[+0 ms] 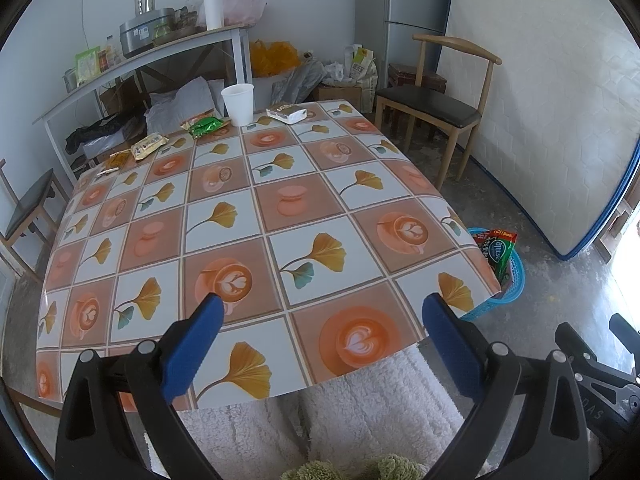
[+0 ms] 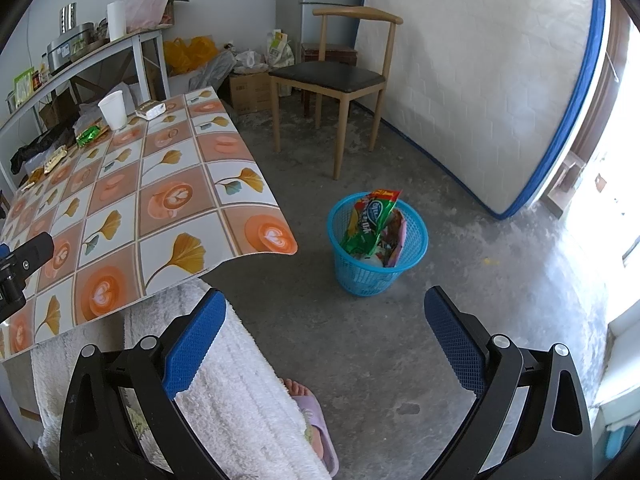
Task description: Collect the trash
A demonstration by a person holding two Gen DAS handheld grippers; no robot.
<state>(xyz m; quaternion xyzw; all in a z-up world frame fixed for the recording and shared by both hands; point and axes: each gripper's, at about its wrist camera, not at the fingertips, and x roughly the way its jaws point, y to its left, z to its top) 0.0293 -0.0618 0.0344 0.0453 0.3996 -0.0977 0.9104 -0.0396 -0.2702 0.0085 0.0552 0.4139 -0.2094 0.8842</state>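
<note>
Both tongs are held wide apart, nothing gripped — left tongs (image 1: 322,304) above the tabletop (image 1: 256,216), blue basket (image 2: 378,248) ahead of right tongs (image 2: 324,300).

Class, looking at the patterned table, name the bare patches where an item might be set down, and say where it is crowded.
The patterned tablecloth table is bare across its near and middle squares and right edge. Crowded only along the far edge: white paper cup, green crumpled wrapper, flat silver packet, yellow snack packets. The blue plastic basket on the floor is nearly full.
</note>
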